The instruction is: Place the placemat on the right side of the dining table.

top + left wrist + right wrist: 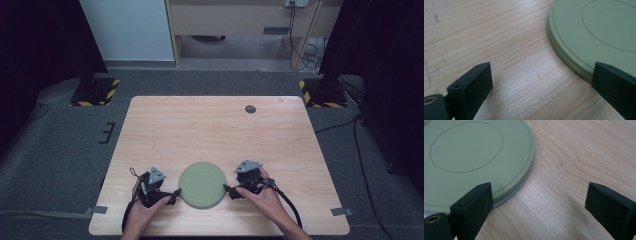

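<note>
Left tongs (176, 193), jaws apart, rest at the left rim of a round, flat sage-green plastic plate (202, 184) lying near the pale wooden counter's (215, 130) front edge. Right tongs (227, 190), jaws also apart, flank its right rim.

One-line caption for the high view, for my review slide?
Left gripper and right gripper, both open, flank a green disc on a wooden table.
</note>
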Available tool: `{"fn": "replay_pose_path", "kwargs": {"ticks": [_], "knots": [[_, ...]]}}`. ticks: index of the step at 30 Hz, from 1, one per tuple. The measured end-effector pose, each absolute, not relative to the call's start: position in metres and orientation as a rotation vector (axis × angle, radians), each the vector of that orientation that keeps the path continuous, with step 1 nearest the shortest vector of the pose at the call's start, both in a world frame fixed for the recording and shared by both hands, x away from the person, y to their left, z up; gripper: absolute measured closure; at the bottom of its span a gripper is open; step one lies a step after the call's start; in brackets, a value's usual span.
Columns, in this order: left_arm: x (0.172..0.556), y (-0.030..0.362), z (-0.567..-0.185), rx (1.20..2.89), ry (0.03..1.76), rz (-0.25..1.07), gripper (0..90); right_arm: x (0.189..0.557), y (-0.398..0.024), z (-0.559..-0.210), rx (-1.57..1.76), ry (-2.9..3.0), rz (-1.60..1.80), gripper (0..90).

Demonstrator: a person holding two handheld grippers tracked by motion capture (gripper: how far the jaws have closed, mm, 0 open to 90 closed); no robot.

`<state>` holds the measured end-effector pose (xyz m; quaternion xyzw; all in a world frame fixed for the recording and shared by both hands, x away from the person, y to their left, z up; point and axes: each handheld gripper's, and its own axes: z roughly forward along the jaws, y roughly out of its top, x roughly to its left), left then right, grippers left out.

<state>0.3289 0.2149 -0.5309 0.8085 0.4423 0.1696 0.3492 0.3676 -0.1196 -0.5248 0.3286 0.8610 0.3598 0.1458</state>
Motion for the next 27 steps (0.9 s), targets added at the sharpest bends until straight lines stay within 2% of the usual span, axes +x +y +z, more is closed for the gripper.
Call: {"fn": "replay_pose_path", "kwargs": {"ticks": [11, 13, 20, 27], "knots": [[0.3333, 0.2120, -0.5305, 2.087, 1.166, 0.459, 1.4, 0.3699, -0.1195, -0.5249, 0.957, 2.456, 1.016, 5.9], [0.3324, 0.2122, -0.5297, 2.083, 1.166, 0.448, 3.2, 0.3687, -0.1200, -0.5246, 0.969, 2.457, 1.029, 8.9], [0.3296, 0.2093, -0.5282, 2.077, 1.154, 0.451, 3.1, 0.3623, -0.1179, -0.5228, 0.949, 2.476, 1.049, 9.2], [0.3332, 0.2076, -0.5282, 2.081, 1.162, 0.460, 1.2, 0.3651, -0.1173, -0.5231, 0.966, 2.465, 1.034, 6.4]]}}
